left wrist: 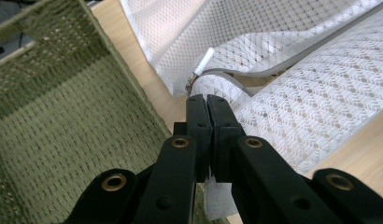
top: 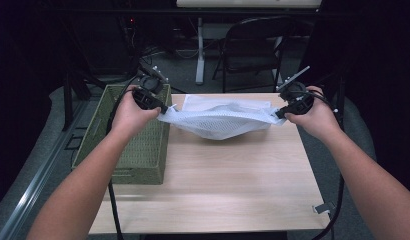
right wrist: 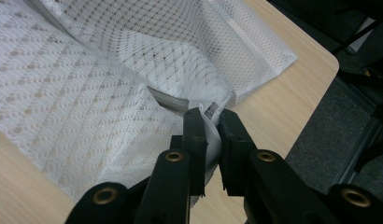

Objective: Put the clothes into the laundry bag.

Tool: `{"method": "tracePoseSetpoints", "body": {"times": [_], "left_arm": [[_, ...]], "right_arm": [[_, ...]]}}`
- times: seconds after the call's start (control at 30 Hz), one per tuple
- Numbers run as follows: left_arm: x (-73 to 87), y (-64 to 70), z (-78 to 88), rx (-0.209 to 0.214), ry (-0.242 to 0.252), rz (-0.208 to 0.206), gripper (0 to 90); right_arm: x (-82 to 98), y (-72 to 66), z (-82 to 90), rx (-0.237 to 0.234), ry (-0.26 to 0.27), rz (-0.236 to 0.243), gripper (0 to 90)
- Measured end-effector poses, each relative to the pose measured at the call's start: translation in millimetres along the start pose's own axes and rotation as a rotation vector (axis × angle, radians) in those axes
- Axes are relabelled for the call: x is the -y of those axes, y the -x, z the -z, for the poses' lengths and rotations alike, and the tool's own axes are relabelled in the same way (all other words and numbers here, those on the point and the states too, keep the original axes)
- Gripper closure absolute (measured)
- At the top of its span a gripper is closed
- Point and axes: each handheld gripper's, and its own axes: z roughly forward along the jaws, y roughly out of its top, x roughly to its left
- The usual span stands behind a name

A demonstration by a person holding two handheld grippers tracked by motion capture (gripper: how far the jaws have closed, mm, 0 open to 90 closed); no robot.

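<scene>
The white mesh laundry bag [top: 220,121] hangs stretched above the pale wooden worktop [top: 218,180], beside the green woven basket [top: 138,145] — lifted, seemingly not yet stowed; the left gripper [left wrist: 207,100] and right gripper [right wrist: 209,116] each pinch a corner; its zippered middle sags, creased.

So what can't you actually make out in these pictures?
- Inside of the mesh bag: folds hide any contents, all views.
- Green basket interior: the left hand covers part in the high view; frame edges crop it in the left gripper view.
- Bag corner in the right gripper: jaws cover it, right gripper view.
</scene>
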Motion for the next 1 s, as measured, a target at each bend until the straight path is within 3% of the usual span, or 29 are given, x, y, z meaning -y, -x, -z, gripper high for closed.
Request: {"method": "tracePoseSetpoints", "body": {"times": [0.47,1.0], "left_arm": [[-13.7,-3.6,5.6,-0.016,0.012,0.005,88.7],[-33.6,-15.5,-1.6,-0.044,0.005,0.039,88.8]], "right_arm": [[-11.7,9.3,10.0,0.026,0.026,-0.015,82.3],[-30.7,19.6,4.1,0.054,0.03,-0.05,82.3]]}}
